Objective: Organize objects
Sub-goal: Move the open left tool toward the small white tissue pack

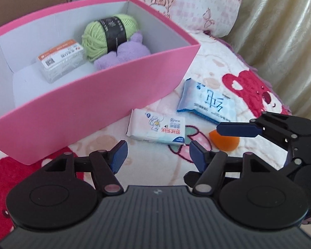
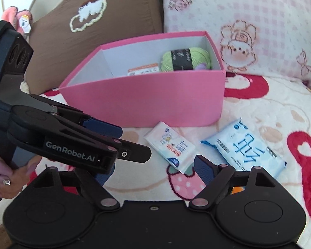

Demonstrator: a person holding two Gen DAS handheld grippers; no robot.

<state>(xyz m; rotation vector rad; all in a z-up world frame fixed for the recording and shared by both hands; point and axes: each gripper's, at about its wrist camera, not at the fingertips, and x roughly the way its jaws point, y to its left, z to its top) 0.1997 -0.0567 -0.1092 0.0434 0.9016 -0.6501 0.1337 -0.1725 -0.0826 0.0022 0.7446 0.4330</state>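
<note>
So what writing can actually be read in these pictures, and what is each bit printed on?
"GenRobot.AI": on the side of the left gripper, seen from the right wrist view.
Large blue Chinese characters on the blue tissue pack: upside down, not read with confidence; small print blurred.
White tissue pack: red and blue print, too small to read.
Clear plastic box in the pink box: orange label with a QR code, text blurred.
Green yarn: dark band, lettering illegible.

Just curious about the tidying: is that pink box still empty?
No. The pink box already holds green yarn, a purple plush and a small clear case.
</note>
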